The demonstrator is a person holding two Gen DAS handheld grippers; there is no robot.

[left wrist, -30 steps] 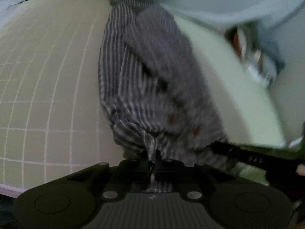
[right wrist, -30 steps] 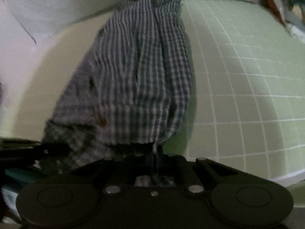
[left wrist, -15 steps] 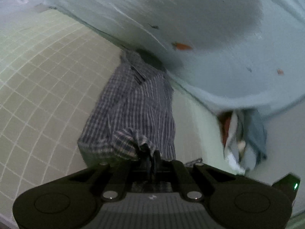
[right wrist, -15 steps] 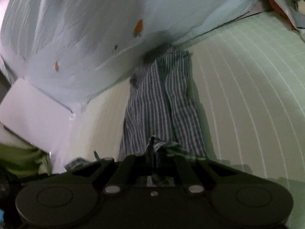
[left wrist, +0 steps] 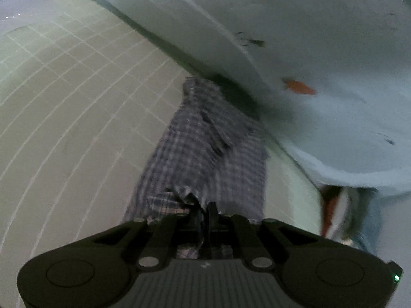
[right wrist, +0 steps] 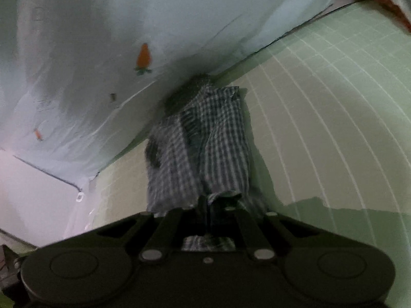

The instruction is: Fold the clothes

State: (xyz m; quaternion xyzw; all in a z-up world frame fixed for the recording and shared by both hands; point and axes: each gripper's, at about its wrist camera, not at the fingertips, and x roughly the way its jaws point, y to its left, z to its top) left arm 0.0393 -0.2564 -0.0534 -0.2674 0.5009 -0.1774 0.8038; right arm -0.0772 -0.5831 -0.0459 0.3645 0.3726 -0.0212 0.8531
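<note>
Since a second ago we have drawn the checked shirt (left wrist: 205, 154) back from the gridded green mat's (left wrist: 64, 107) far edge. Our left gripper (left wrist: 204, 211) and right gripper (right wrist: 206, 205) each pinch its crumpled near hem, beside a carrot-print sheet (right wrist: 102, 38).

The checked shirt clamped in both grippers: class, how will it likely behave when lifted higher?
The checked shirt probably stays floppy: it sags and bunches below the right gripper. Likely light, since a pinched edge at the left gripper carries it.
</note>
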